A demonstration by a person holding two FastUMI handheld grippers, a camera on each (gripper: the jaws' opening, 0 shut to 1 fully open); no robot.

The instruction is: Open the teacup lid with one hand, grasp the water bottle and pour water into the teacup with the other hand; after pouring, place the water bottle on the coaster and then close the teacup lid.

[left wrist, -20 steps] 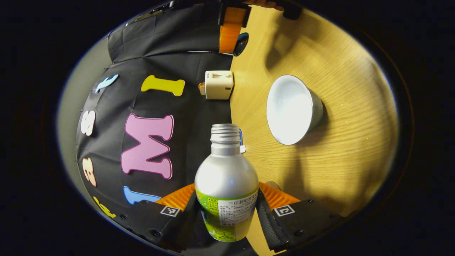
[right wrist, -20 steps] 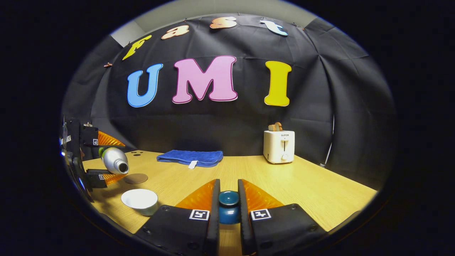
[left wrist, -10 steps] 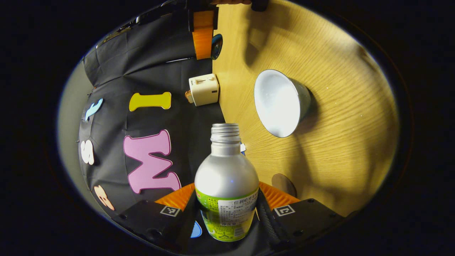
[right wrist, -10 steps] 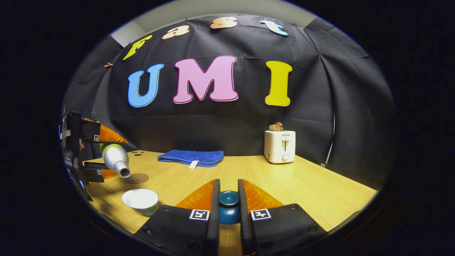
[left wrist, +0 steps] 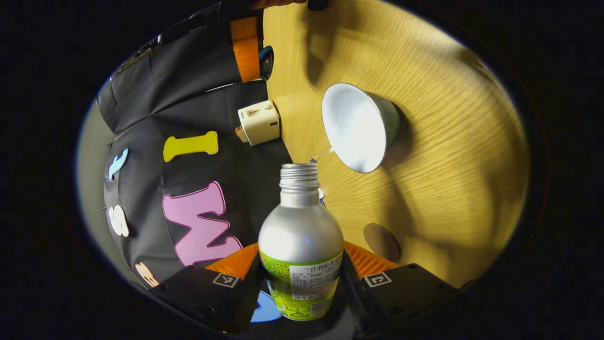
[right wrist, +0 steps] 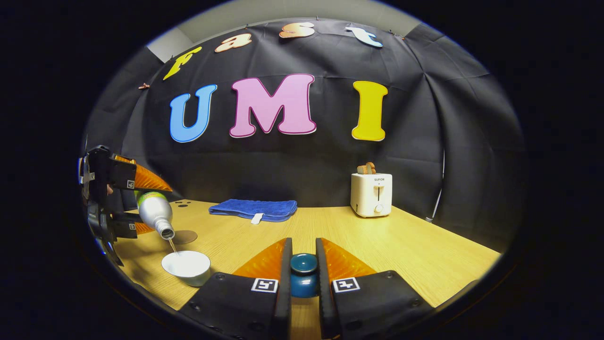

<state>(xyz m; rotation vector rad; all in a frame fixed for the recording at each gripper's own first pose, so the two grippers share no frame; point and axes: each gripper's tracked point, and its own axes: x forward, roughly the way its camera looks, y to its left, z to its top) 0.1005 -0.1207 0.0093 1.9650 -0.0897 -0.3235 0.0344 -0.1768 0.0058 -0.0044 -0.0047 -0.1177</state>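
A: While the left claw (left wrist: 302, 278) grips the water bottle (left wrist: 300, 241) by its labelled lower body, a finger pressing on each side, what is coming out of it?

B: A thin stream of water (right wrist: 173, 246) falls from the open threaded neck into the teacup (right wrist: 187, 267). In the right gripper view the bottle (right wrist: 154, 212) is tipped mouth-down above the cup's near rim, apart from it.

A: And the cup itself?

B: White inside, greyish outside, uncovered, standing on the wooden surface (right wrist: 391, 245). How much water is in it I cannot tell.

A: The right claw (right wrist: 303, 274)?

B: Closed on the dark blue teacup lid (right wrist: 303, 275), both fingers against its sides, held off to the right of the cup. In the left gripper view the same claw (left wrist: 252, 56) and the lid (left wrist: 266, 61) sit at the top edge.

A: The coaster?

B: A round brown disc (right wrist: 183, 236) flat on the surface just behind the cup, bare. In the left gripper view it (left wrist: 381, 242) lies near the bottle's shoulder.

A: Farther out?

B: A folded blue towel (right wrist: 255, 208) by the back wall, and a cream toaster (right wrist: 371, 194) with bread in its slot to the right.
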